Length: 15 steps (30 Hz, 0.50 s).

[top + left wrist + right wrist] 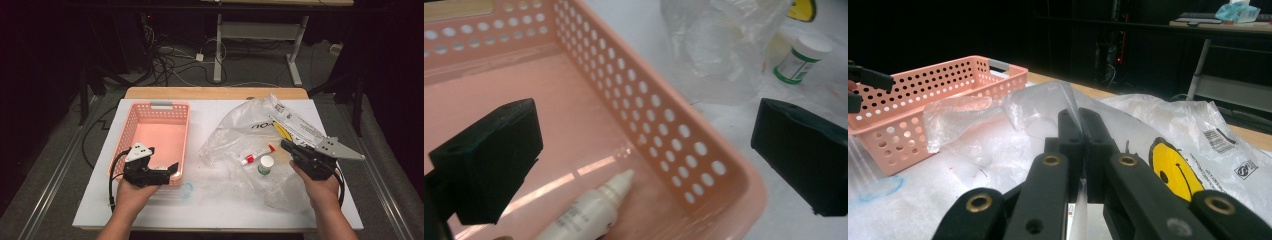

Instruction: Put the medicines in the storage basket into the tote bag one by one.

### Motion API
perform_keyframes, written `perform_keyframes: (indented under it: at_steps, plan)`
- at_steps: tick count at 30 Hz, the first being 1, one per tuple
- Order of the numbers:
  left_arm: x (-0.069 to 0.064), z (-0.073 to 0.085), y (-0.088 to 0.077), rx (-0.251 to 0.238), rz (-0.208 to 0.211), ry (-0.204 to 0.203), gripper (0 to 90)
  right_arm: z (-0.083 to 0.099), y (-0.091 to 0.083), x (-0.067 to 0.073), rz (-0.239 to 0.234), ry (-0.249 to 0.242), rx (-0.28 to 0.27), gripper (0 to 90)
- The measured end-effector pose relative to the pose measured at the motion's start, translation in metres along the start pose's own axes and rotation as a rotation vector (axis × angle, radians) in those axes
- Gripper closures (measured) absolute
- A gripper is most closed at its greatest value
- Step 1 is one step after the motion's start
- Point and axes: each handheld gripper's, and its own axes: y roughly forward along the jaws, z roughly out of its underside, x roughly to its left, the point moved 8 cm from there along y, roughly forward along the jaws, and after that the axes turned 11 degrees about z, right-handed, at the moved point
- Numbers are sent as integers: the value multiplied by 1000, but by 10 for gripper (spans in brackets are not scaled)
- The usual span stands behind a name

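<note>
a sorting job mid-run: items come out of a clear plastic bag (250,135) and go into a pink basket (131,131) on the white surface (210,210).

left tongs (172,167) hang released over the basket's near right corner, jaws wide apart w/ nothing between them. directly below, seen from the left gripper view, a small white dropper bottle (591,212) lies on the basket floor, tip toward the perforated wall. looks like a drop-off just completed.

right tongs (1080,131) are clenched on a fold of the bag's film, pinching it up so the mouth stays open; the smiley-face print (1173,172) sits just beside the jaws.

left to move, by the look of it: a white tube w/ red cap (257,154) lying in the bag's mouth area and a small white-capped jar w/ green label (265,165) standing just beside it, near the right tongs.

next move prob calls for the left tongs to cross from basket to bag, approach low, and close on the tube or jar w/o snagging the loose film, while the right hand holds the bag steady.
</note>
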Motion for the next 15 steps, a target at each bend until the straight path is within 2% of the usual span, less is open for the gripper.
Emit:
perform_keyframes:
  at_steps: [6, 11, 13, 15]
  plan:
    - [13, 6, -8, 16, -24, -27, 1, 1, 0, 1, 1, -2, 5, 900]
    - [16, 4, -11, 32, -15, -40, 42, 1, 1, 2, 1, -1, 6, 900]
    - [19, 2, -12, 56, -12, -47, 67, 1, 1, 2, 2, -2, 6, 900]
    - [21, 0, -12, 100, -14, -40, 102, 1, 2, 1, 0, -5, 6, 900]
